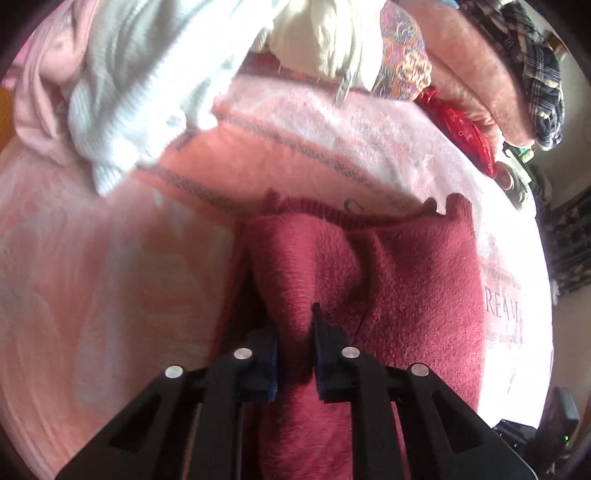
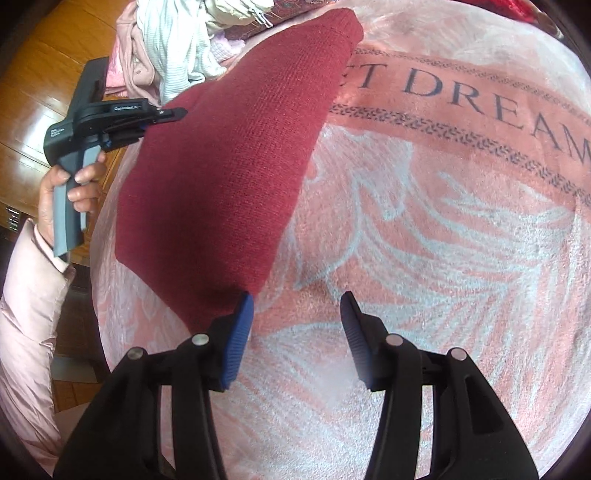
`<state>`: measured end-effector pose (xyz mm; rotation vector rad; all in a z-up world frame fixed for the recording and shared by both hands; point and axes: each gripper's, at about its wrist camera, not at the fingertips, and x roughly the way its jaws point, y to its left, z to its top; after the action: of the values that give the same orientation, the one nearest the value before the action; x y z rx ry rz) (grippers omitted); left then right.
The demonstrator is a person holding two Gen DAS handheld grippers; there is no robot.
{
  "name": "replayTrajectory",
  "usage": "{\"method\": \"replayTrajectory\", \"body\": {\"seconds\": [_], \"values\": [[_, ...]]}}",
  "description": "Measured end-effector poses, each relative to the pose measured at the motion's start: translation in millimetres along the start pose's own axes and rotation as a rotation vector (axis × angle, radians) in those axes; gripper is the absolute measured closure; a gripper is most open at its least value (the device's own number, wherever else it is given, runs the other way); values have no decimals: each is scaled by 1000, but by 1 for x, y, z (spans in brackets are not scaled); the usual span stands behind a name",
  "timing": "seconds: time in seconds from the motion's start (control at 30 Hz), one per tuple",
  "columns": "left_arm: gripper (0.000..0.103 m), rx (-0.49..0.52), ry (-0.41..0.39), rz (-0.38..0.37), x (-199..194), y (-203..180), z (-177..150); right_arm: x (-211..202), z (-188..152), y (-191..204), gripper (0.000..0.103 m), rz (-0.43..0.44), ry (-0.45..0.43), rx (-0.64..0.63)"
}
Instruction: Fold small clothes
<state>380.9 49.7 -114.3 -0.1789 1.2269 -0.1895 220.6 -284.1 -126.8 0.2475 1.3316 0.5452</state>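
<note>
A dark red knitted garment (image 2: 236,158) lies folded lengthwise on a pink blanket (image 2: 424,258) printed with "DREAM". In the left wrist view my left gripper (image 1: 295,332) is shut on a raised fold of the red garment (image 1: 388,288) at its near edge. The left gripper also shows in the right wrist view (image 2: 173,112), at the garment's left edge. My right gripper (image 2: 295,306) is open and empty, low over the blanket just off the garment's near corner; its left fingertip (image 2: 243,306) is at that corner.
A heap of other clothes, white ribbed (image 1: 140,85), pink (image 1: 40,96) and cream (image 1: 325,33), lies at the far end of the blanket. A red patterned item (image 1: 465,129) and a plaid cloth (image 1: 535,66) sit far right. Wooden floor (image 2: 40,92) lies beyond the blanket's left edge.
</note>
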Motion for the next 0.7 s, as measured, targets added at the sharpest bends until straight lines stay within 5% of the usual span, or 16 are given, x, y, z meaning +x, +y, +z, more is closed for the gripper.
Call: {"method": "replayTrajectory", "body": {"seconds": [0.1, 0.3, 0.43, 0.57, 0.7], "values": [[88, -29, 67, 78, 22, 18, -4, 0, 3, 1, 53, -11, 4, 14], [78, 97, 4, 153, 13, -7, -15, 4, 8, 14, 53, -24, -3, 23], [21, 86, 22, 42, -14, 8, -26, 0, 22, 9, 53, -36, -18, 67], [10, 34, 60, -110, -24, 32, -44, -1, 42, 6, 44, -20, -31, 105], [10, -37, 124, -230, -8, 46, -56, 9, 56, 12, 44, -13, -25, 117]]}}
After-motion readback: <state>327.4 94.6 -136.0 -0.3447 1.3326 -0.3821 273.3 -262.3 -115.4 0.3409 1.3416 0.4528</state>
